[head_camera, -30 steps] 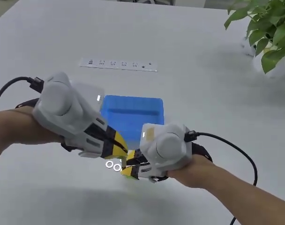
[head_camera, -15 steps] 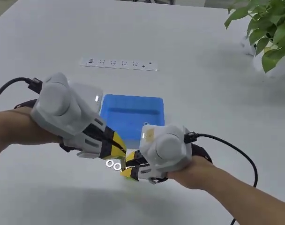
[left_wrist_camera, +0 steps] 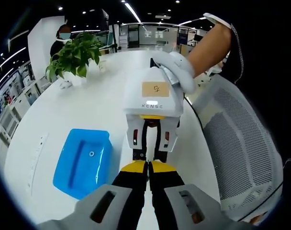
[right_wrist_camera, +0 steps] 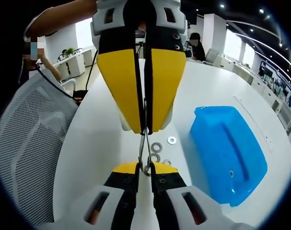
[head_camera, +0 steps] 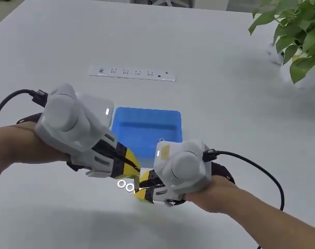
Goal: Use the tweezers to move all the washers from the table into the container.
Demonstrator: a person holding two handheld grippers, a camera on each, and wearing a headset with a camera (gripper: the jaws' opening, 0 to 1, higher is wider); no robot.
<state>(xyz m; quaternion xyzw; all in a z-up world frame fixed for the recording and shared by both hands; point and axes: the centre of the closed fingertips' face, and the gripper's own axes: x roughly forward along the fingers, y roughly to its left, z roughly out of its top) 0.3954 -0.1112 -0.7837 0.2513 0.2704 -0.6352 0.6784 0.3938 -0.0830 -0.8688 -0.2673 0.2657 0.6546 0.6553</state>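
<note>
Right gripper view: slim tweezers (right_wrist_camera: 144, 143); silver washers (right_wrist_camera: 160, 147)

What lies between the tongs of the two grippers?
The tweezers, clamped by the left gripper and the right gripper; the right gripper view shows it.

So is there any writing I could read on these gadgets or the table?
"XENSE", or close to it: small letters on the white body of the right gripper, in the left gripper view.
Tan sticker above that: a handwritten mark, not legible.
Power strip: markings too small to read.
</note>
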